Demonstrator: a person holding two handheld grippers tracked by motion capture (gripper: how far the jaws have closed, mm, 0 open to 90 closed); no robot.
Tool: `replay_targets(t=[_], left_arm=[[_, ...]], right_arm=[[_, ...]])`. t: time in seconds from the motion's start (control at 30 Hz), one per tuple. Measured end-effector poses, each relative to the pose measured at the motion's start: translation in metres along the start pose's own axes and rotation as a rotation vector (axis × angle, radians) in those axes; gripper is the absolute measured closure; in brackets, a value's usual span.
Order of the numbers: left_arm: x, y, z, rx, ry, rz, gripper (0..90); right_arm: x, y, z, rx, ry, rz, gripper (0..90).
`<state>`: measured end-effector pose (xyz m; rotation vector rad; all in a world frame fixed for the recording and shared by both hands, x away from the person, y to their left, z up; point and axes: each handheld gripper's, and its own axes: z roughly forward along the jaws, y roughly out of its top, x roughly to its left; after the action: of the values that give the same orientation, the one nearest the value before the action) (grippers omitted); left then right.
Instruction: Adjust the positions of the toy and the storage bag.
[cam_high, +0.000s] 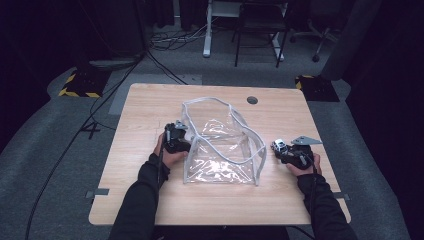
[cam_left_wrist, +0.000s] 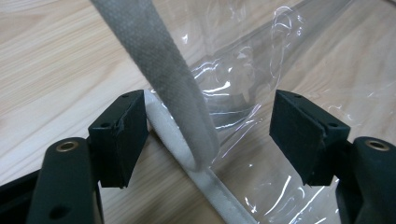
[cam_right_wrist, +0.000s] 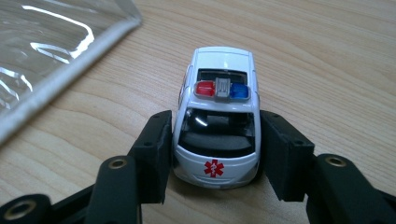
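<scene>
Clear bag (cam_high: 222, 145) between grippers; left gripper (cam_left_wrist: 210, 135) open astride trim; right gripper (cam_right_wrist: 215, 149) clamps toy car (cam_right_wrist: 219, 112).

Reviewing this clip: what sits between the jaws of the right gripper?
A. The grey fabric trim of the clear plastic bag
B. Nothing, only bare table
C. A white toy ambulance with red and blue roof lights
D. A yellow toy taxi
C. In the right gripper view the toy ambulance, white with a red emblem and red and blue roof lights, stands on the table between the jaws of the right gripper.
</scene>
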<state>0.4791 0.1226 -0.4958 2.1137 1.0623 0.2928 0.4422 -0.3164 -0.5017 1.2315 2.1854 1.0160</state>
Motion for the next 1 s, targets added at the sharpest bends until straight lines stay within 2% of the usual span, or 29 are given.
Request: replay_targets(t=[0.03, 0.07, 0.1, 0.2, 0.23, 0.3, 0.33, 0.37, 0.4, 0.43, 0.47, 0.53, 0.6, 0.63, 0.7, 0.77, 0.8, 0.83, 0.9, 0.93, 0.97, 1.0], left_arm=[[-0.006, 0.003, 0.003, 0.001, -0.004, 0.013, 28.6], [-0.017, 0.005, 0.007, 0.008, -0.028, 0.033, 29.0], [-0.017, 0.005, 0.007, 0.008, -0.028, 0.033, 29.0], [-0.030, 0.003, 0.008, -0.004, -0.026, 0.038, 29.2], [-0.030, 0.003, 0.008, -0.004, -0.026, 0.038, 29.4], [-0.032, -0.002, 0.002, -0.008, -0.056, 0.028, 29.5], [-0.031, -0.004, -0.002, 0.000, -0.048, 0.043, 28.9], [-0.032, -0.008, -0.005, -0.015, -0.045, 0.023, 26.1], [-0.031, -0.012, -0.009, -0.011, -0.058, 0.025, 24.5], [-0.028, -0.016, -0.016, 0.000, -0.045, 0.050, 25.0], [-0.028, -0.021, -0.021, 0.003, -0.053, 0.046, 24.4], [-0.026, -0.034, -0.034, -0.011, -0.031, 0.068, 24.2], [-0.024, -0.042, -0.043, 0.007, -0.055, 0.050, 23.8], [-0.023, -0.047, -0.048, 0.020, -0.048, 0.053, 22.4], [-0.024, -0.058, -0.059, 0.027, -0.030, 0.086, 20.6], [-0.025, -0.067, -0.066, 0.048, -0.033, 0.095, 19.4], [-0.026, -0.073, -0.070, 0.062, -0.039, 0.096, 18.7], [-0.027, -0.079, -0.074, 0.066, -0.041, 0.109, 18.8], [-0.032, -0.093, -0.081, 0.055, -0.018, 0.138, 17.3], [-0.034, -0.098, -0.087, 0.069, -0.014, 0.151, 17.3], [-0.034, -0.101, -0.090, 0.068, -0.015, 0.150, 17.0], [-0.034, -0.104, -0.093, 0.067, -0.014, 0.165, 17.0]], right_arm=[[0.000, 0.000, 0.000, 0.001, 0.002, -0.001, 48.1], [0.000, 0.000, 0.000, 0.005, 0.004, 0.005, 48.1], [0.000, 0.000, 0.000, 0.005, 0.004, 0.005, 48.1], [0.000, 0.000, 0.000, 0.003, 0.006, 0.009, 48.0], [0.000, 0.000, 0.000, 0.003, 0.006, 0.009, 48.0], [0.000, 0.000, 0.000, 0.003, 0.007, 0.008, 47.9], [0.000, 0.000, 0.000, 0.004, 0.007, 0.008, 47.8], [0.000, 0.000, 0.000, 0.003, 0.007, 0.009, 47.6], [-0.001, 0.000, 0.000, 0.005, 0.008, 0.003, 46.6], [-0.001, 0.000, 0.000, 0.006, 0.006, 0.005, 43.8], [-0.001, 0.000, 0.000, 0.008, 0.000, 0.014, 41.8], [-0.001, 0.000, 0.000, 0.009, 0.001, 0.015, 40.9], [-0.001, -0.001, -0.001, 0.013, -0.001, 0.015, 40.0], [-0.001, -0.001, -0.002, 0.013, -0.003, 0.014, 39.7], [-0.001, -0.002, -0.003, 0.014, -0.004, 0.015, 39.8], [-0.001, -0.003, -0.004, 0.015, -0.007, 0.016, 40.7], [-0.001, -0.003, -0.004, 0.013, -0.008, 0.014, 44.0], [0.000, -0.003, -0.004, 0.010, -0.004, 0.016, 47.4], [0.000, -0.003, -0.005, 0.010, -0.005, 0.010, 47.7], [0.000, -0.003, -0.005, 0.011, -0.004, 0.010, 47.9], [0.000, -0.002, -0.005, 0.013, -0.005, 0.012, 48.0], [0.000, -0.002, -0.005, 0.014, -0.006, 0.007, 48.0]])
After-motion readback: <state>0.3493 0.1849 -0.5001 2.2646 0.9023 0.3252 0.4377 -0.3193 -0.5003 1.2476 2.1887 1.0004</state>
